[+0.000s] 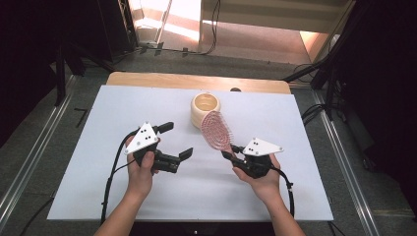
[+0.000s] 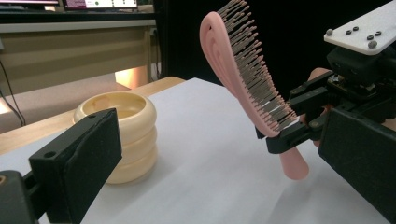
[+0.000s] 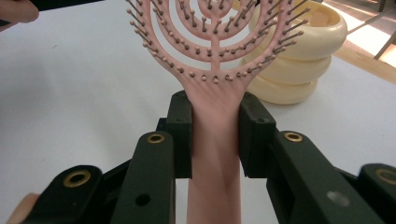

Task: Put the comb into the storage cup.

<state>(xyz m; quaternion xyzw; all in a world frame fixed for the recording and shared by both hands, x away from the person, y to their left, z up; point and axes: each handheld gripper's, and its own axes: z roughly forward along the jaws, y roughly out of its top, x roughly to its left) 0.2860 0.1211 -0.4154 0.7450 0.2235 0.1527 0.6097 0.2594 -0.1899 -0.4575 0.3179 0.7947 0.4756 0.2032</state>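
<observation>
1. The right gripper (image 1: 230, 153) has its jaws clamped on the handle of the pink hairbrush (image 1: 216, 130). In the right gripper view both pads press the neck of the pink hairbrush (image 3: 212, 116) from either side, so that's a firm hold.
2. The brush is up off the sheet, head tilted up and away toward the far side, bristles facing the left gripper's side. Its head sits just in front of the cream ribbed cup (image 1: 205, 109), near it; whether they touch can't be told from above. From the left gripper view there's a gap between the pink hairbrush (image 2: 243, 74) and the cream ribbed cup (image 2: 123, 135).
3. The left gripper (image 1: 176, 142) is wide open with nothing in it, well apart from the brush, held over the middle-left of the sheet.
4. Room to move: lots of bare white sheet (image 1: 98, 162) to the left, front and right of both hands. The cup stands close to the far edge, in the middle.
5. No brand, label or readable writing anywhere on the brush, cup or grippers.
6. Surface is a white sheet on a wooden table (image 1: 147, 78), whose wood shows along the far edge. Around it are grey floor (image 1: 29, 142), metal rails, dark stands and loose cables, plus a bright lit patch at the back.
</observation>
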